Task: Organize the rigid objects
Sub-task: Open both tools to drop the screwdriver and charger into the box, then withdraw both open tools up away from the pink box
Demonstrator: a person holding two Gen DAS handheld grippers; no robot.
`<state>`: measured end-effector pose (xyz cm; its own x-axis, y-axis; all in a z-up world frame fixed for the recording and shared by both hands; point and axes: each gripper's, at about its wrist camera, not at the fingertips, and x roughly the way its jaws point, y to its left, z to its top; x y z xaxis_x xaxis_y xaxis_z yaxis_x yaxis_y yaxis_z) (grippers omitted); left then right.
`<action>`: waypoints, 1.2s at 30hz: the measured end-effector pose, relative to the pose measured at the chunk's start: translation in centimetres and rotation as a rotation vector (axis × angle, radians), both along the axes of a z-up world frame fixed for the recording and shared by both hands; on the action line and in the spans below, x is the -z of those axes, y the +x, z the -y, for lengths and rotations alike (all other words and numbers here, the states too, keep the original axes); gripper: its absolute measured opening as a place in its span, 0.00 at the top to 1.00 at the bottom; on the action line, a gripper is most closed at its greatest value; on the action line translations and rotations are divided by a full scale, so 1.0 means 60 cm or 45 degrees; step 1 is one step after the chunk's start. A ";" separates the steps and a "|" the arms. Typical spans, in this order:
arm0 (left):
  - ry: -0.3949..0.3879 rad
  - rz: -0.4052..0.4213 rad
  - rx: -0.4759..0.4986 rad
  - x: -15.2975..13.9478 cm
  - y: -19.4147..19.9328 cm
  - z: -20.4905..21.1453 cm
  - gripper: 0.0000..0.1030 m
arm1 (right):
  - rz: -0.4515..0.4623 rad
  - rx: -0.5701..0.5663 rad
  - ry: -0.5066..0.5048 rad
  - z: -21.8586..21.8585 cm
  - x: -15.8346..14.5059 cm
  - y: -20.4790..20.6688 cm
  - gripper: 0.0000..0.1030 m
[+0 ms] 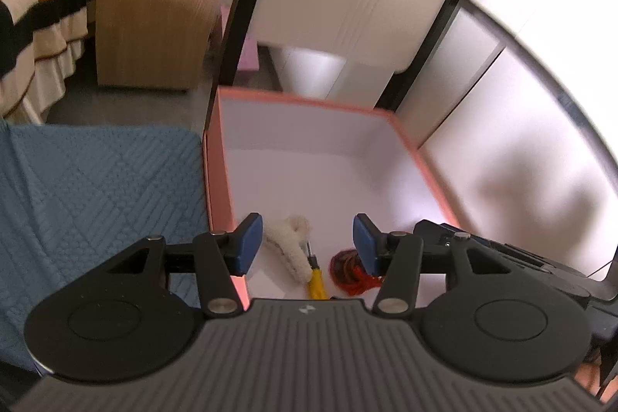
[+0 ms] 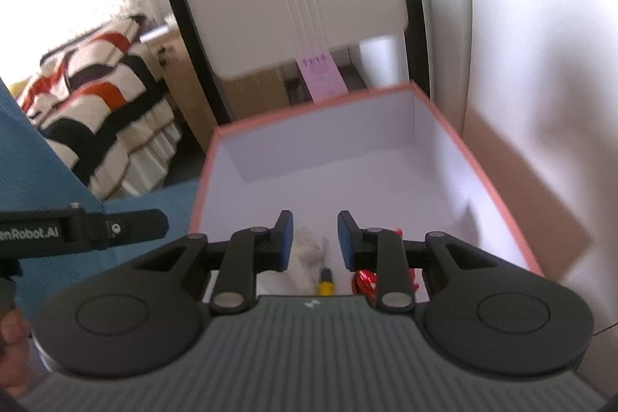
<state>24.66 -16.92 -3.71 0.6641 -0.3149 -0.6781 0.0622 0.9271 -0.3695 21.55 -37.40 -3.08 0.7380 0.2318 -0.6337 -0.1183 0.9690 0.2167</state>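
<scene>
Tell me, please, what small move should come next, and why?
Probably lift both grippers clear of the box: the left gripper and right gripper are open and empty, and the screwdriver already lies inside.

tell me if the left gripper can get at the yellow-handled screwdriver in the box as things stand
Probably yes. The left gripper is open and empty, poised over the open-topped box, with the screwdriver just below its fingers. A fluffy white item lies against the shaft, so a grab at the yellow handle looks cleaner.
</scene>
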 end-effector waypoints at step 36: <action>0.042 0.191 0.035 -0.094 -0.222 -0.087 0.41 | 0.069 0.073 -0.041 -0.049 -0.067 -0.200 0.72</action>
<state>11.36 -11.73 1.91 0.7503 -0.3136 -0.5820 0.1400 0.9357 -0.3238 9.56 -34.44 0.95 0.7830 0.1688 -0.5987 -0.0736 0.9808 0.1804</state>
